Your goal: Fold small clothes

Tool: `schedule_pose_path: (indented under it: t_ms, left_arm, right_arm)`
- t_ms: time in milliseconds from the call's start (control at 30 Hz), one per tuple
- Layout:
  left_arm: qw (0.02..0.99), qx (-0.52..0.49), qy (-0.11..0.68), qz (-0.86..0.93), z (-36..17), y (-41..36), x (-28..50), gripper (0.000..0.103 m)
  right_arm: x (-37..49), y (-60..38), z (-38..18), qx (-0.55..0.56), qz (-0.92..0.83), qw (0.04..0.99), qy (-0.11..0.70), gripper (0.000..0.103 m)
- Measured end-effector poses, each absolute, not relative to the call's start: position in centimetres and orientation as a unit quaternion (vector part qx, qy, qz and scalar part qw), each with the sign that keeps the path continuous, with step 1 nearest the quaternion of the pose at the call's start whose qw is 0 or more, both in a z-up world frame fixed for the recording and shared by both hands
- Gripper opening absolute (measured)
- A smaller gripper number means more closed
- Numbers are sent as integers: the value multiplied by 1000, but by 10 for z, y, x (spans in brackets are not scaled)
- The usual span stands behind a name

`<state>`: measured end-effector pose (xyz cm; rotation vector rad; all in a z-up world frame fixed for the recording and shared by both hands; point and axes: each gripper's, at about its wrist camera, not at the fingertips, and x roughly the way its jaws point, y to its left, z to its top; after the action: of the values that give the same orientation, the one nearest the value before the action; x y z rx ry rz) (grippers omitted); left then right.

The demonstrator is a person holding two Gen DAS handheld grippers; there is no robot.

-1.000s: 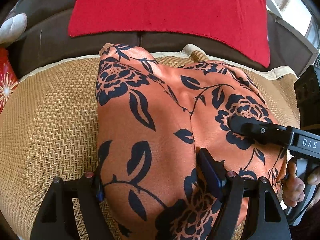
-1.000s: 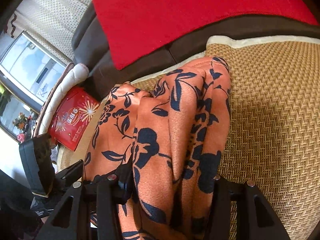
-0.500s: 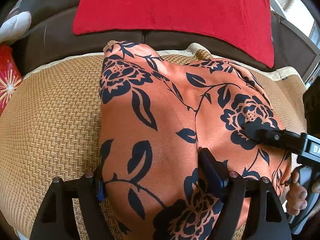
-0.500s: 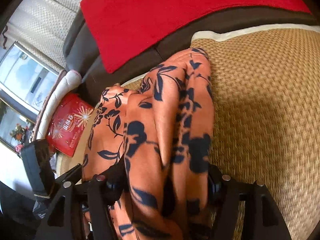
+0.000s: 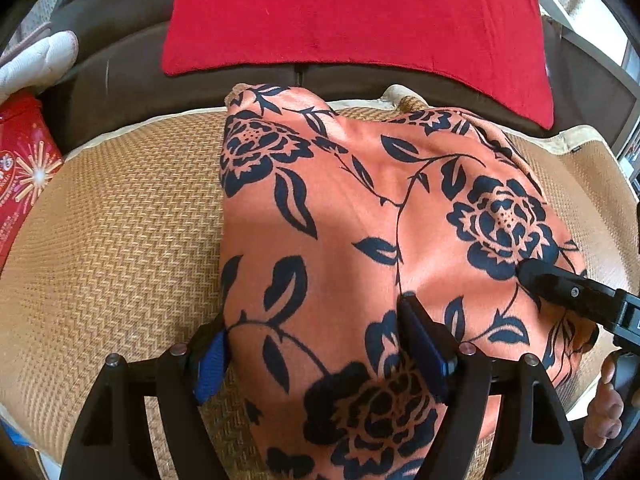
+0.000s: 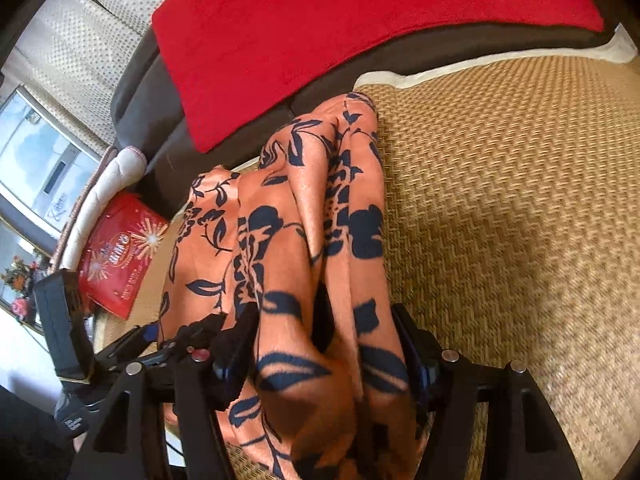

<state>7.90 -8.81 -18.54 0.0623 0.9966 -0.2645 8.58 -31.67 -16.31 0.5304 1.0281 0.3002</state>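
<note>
Left wrist view looks down on the orange floral garment, which lies on the woven mat of the sofa seat and reaches from the tongs away to the dark backrest. The left gripper stands spread wide, with a broad stretch of the near cloth between its 2 fingers; the blue pad sits at the cloth's left edge and the other finger rests on top, so whether they pinch is not clear. The right gripper enters from the right with its tip on the garment's right side.

Right wrist view shows the garment as a bunched ridge whose long axis runs straight away from the right gripper, toward the red towel. Its jaws have just been opening and stand apart, with the gathered near end between them; the folds fill the gap, but a firm grip cannot be told.

Judging by this, both tongs sit at the near end, side by side, neither nearer, so the next fold would likely carry that end forward along the ridge.
</note>
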Motion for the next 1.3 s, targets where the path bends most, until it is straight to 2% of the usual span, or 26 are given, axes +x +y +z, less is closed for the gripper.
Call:
schedule_pose_path:
  t_ms: [267, 533, 600, 733, 800, 900, 1033, 1067, 1133, 1300]
  left_arm:
    - [871, 38, 478, -108, -179, -72, 53, 81]
    - [867, 43, 488, -89, -174, -66, 27, 81]
    - [883, 49, 461, -75, -160, -61, 17, 80]
    - [918, 27, 386, -85, -129, -51, 1, 80]
    - [918, 26, 385, -88, -128, -49, 1, 80]
    - [896, 57, 434, -74, -149, -58, 12, 80]
    - [869, 64, 485, -68, -173, -59, 21, 81]
    - [869, 56, 487, -73, -172, -56, 22, 81]
    - [869, 55, 487, -77, -172, -52, 24, 81]
    - [881, 48, 464, -79, -164, -51, 49, 81]
  right_arm:
    - [58, -322, -161, 226, 107, 835, 491, 66]
    - [38, -317, -141, 157, 82, 855, 487, 66]
    - [31, -315, -121, 131, 83, 874, 461, 60]
    - [24, -319, -81, 136, 110, 897, 407, 40]
    - [26, -317, -68, 136, 126, 903, 388, 40]
    - [32, -308, -68, 152, 160, 894, 390, 40]
    - [49, -299, -117, 177, 166, 853, 462, 38]
    - [54, -300, -134, 178, 153, 841, 487, 37]
    - [54, -311, -141, 207, 156, 839, 479, 30]
    - [66, -318, -129, 208, 162, 829, 494, 29]
